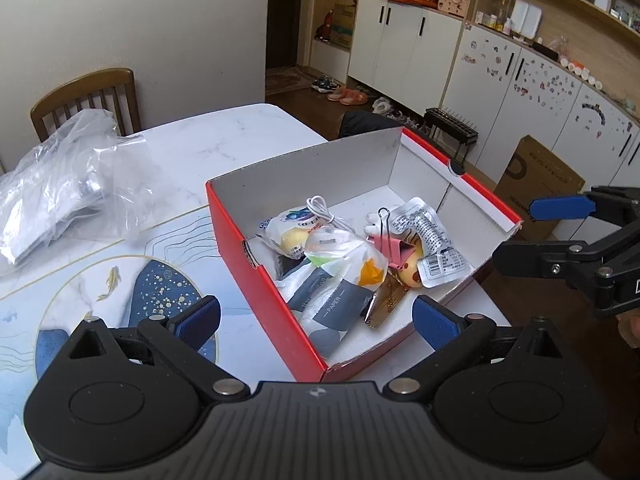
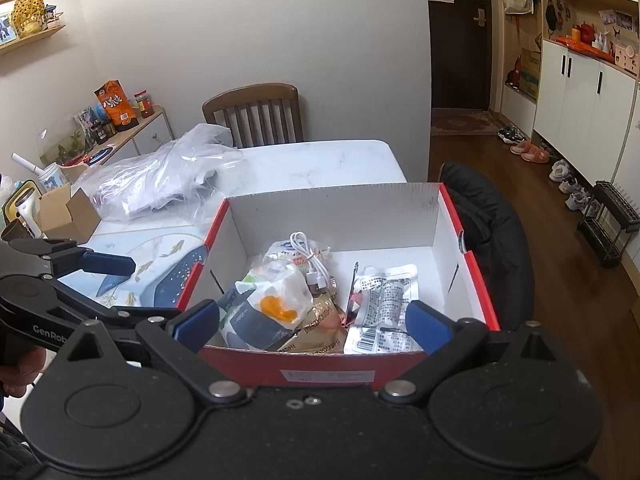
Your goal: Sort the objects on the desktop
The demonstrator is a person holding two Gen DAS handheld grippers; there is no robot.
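Note:
A red cardboard box (image 1: 256,280) with white inside stands on the marble table and also shows in the right wrist view (image 2: 476,276). It holds several items: snack packets, a white cable (image 1: 324,212), a pink binder clip (image 1: 390,246) and a silver packet (image 2: 386,304). My left gripper (image 1: 316,320) is open and empty, at the box's near left side. My right gripper (image 2: 314,322) is open and empty, at the box's near wall; it also shows in the left wrist view (image 1: 516,232).
A crumpled clear plastic bag (image 1: 68,188) lies at the far left of the table (image 1: 224,140). A wooden chair (image 2: 256,114) stands behind the table. A dark chair (image 2: 492,232) stands right of the box. A blue fish-pattern mat (image 1: 120,280) lies left of the box.

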